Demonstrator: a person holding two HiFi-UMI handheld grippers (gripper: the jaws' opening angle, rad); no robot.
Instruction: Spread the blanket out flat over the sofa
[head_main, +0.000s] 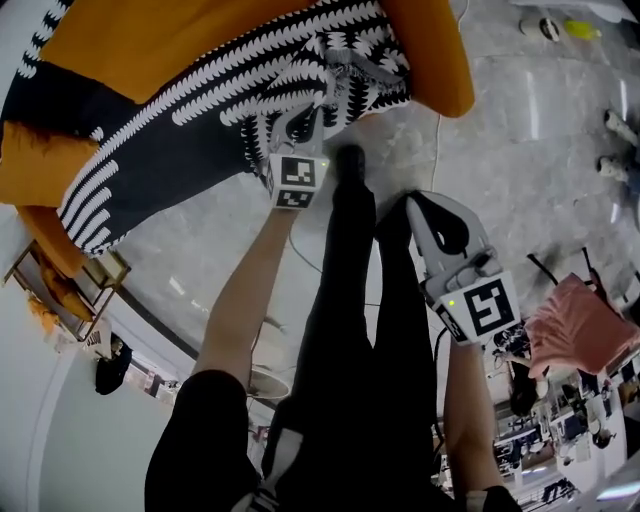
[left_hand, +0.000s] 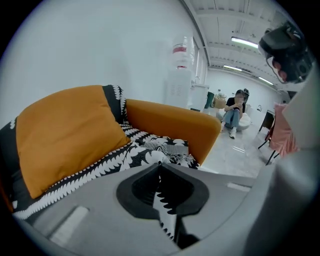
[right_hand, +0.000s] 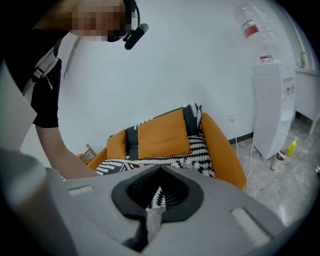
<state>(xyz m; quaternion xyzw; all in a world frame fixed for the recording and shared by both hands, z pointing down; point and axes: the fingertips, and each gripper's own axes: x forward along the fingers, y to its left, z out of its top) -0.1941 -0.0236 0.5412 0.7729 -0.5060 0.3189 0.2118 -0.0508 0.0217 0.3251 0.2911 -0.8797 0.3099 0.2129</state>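
Observation:
A black-and-white patterned blanket (head_main: 190, 130) lies rumpled over the orange sofa (head_main: 435, 55), running across the seat and up the back beside an orange cushion (left_hand: 65, 130). My left gripper (head_main: 305, 112) reaches the blanket's front edge at the seat and is shut on a fold of it; patterned cloth shows between its closed jaws (left_hand: 160, 167). My right gripper (head_main: 413, 203) hangs over the floor in front of the sofa, apart from the blanket. Its jaws are together with nothing held (right_hand: 159, 172). The blanket (right_hand: 165, 157) and sofa (right_hand: 227, 152) lie beyond it.
The person's black-clad legs (head_main: 350, 300) stand between the grippers on the marble floor (head_main: 520, 150). A chair with pink cloth (head_main: 585, 325) is at the right. A small side table (head_main: 60, 285) stands left of the sofa. A white water dispenser (right_hand: 272, 105) and bottles (right_hand: 291, 146) are beside the sofa; a seated person (left_hand: 235, 112) is farther off.

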